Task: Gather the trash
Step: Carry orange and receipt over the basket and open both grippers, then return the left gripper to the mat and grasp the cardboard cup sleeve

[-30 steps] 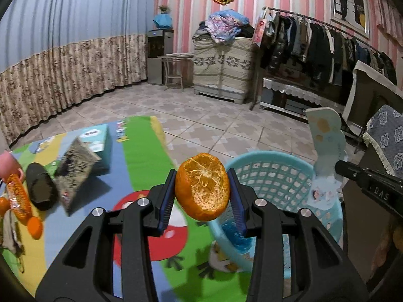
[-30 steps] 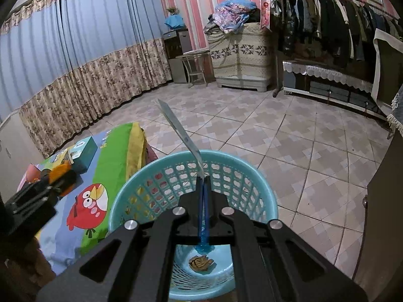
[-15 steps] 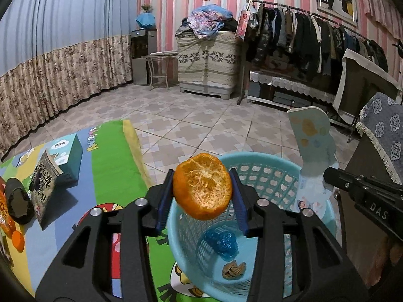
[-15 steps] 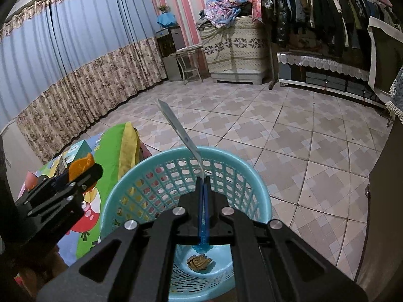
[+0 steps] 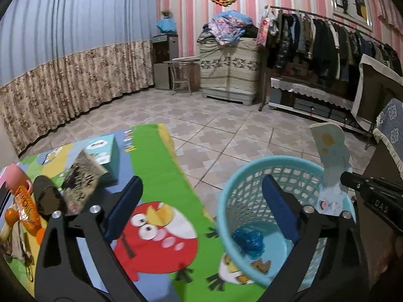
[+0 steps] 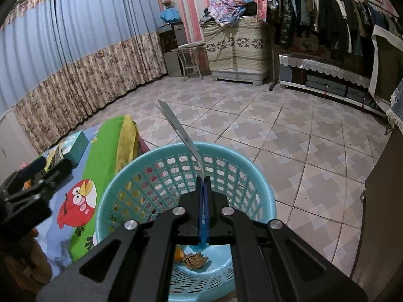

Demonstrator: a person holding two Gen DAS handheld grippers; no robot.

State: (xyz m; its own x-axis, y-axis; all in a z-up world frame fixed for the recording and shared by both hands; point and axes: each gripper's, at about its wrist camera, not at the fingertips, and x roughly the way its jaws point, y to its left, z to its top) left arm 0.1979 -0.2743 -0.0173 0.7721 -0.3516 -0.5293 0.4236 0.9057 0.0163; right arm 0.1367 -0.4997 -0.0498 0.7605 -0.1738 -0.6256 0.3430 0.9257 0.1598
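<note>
The left gripper (image 5: 201, 209) hangs at the near rim of the basket (image 5: 226, 216), and its jaws have just been opening: they stand wide with nothing between them. A sliver of orange (image 6: 179, 253) shows at the basket's bottom in the right view, likely the peel, beside a brown scrap (image 6: 195, 260) and a blue wad (image 5: 248, 239).

The right gripper (image 6: 203, 183) hovers over the basket with its jaws pinched tight on a flat card (image 6: 176, 125), which sticks up and away from them. To do this step well, I'd say it should stay over the middle of the basket and part the jaws only when the card's lower end sits inside the rim; the card is tall and light, so it could tip out over the edge.

The card is thin and pale, with faded printing. The basket is turquoise plastic with lattice walls, standing on the floor against the mat (image 5: 156, 166), where more litter (image 5: 25, 209) waits at the left.
</note>
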